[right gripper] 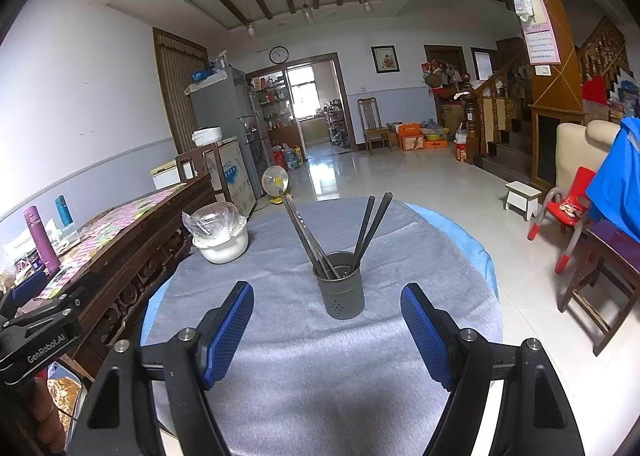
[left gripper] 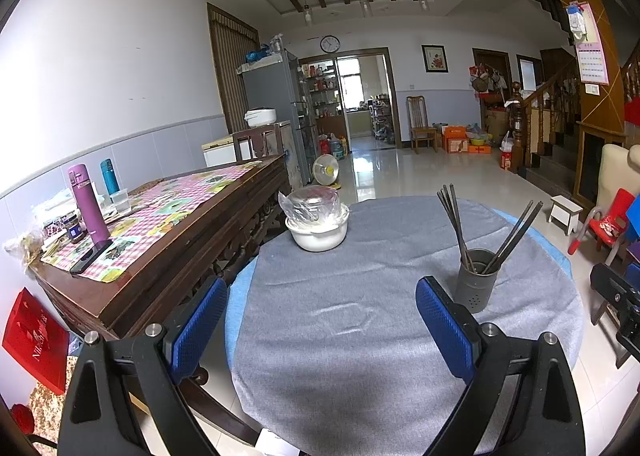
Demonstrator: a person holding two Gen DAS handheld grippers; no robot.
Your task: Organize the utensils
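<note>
A grey perforated utensil holder stands upright on the round table's grey cloth, with several dark chopsticks leaning inside it. In the right wrist view the holder stands just ahead, between the fingers, with its chopsticks fanned out. My left gripper is open and empty, with the holder just beyond its right finger. My right gripper is open and empty, a little short of the holder. The left gripper's body shows at the far left of the right wrist view.
A white pot with a plastic-wrapped lid sits at the table's far left. A wooden sideboard on the left holds a purple flask, a phone and jars. A red child chair and a wooden chair stand right.
</note>
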